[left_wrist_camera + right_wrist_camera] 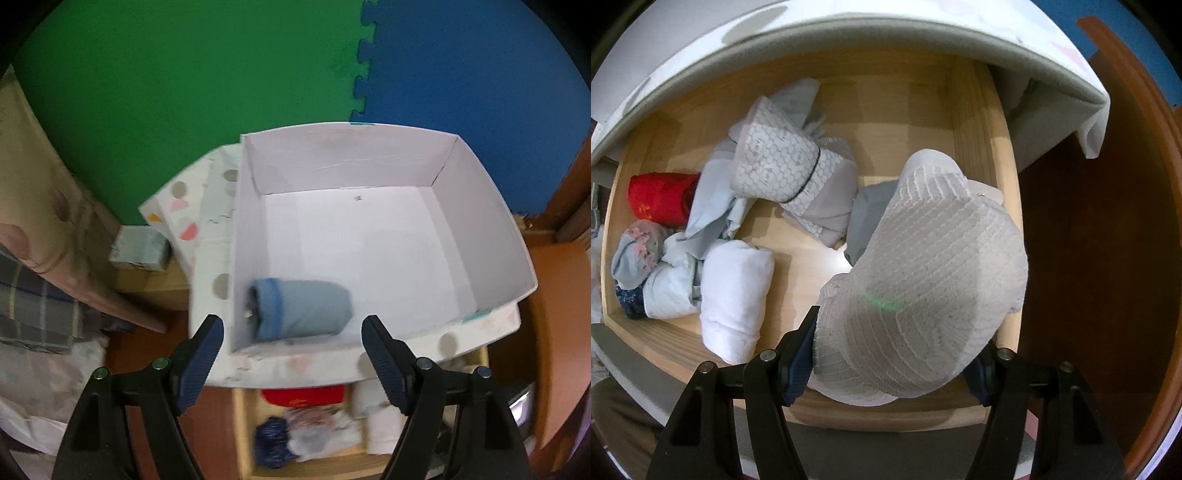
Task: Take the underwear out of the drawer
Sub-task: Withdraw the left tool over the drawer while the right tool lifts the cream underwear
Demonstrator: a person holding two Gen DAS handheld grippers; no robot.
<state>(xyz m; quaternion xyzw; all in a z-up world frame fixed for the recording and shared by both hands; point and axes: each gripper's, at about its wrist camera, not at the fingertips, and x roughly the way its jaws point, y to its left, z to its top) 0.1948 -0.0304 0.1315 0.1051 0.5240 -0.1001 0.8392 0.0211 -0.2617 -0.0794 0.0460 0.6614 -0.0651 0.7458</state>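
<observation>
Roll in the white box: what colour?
Light blue roll with a darker blue band; left wrist view.

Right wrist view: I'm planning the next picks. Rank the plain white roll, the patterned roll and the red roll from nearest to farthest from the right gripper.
1. Plain white roll, just left of the right gripper.
2. Patterned roll, mid-drawer.
3. Red roll, far left.

Right gripper (890,354) clamped on white ribbed underwear (923,295) over drawer (886,85); white roll (733,295) at 9 o'clock, red roll (659,199) at 10.
</observation>
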